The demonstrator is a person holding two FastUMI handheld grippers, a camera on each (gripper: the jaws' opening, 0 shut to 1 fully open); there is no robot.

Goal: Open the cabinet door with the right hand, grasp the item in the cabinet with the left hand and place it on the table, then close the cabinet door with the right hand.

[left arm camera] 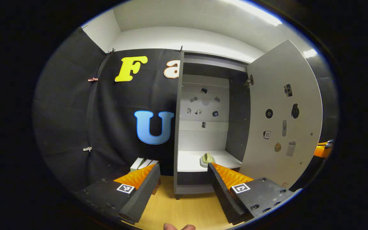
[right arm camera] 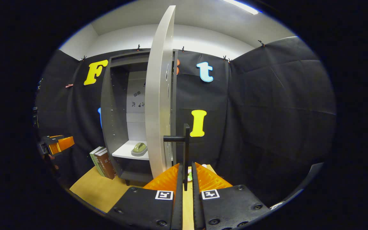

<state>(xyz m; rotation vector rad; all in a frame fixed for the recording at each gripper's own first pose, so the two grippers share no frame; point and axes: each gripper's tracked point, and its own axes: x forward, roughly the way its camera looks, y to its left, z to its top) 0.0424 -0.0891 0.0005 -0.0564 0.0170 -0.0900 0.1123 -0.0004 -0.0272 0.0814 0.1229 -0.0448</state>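
Door (right arm camera: 157, 95) swung wide open; right gripper (right arm camera: 185, 174) has its fingers closed on the door handle (right arm camera: 185, 150). Left gripper (left arm camera: 184, 174) fingers spread wide, empty, aimed at the cabinet (left arm camera: 203, 127). The green item (left arm camera: 207, 158) sits at the shelf (left arm camera: 190, 161) front edge, just beyond the fingertips. Step: reach in. Best to straddle the item squarely, clear the shelf lip, then close. Right should hold the door steady.

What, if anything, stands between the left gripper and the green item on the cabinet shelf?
Nothing visible. The cabinet door is swung open, and the left gripper, jaws open, faces the green item on the shelf directly.
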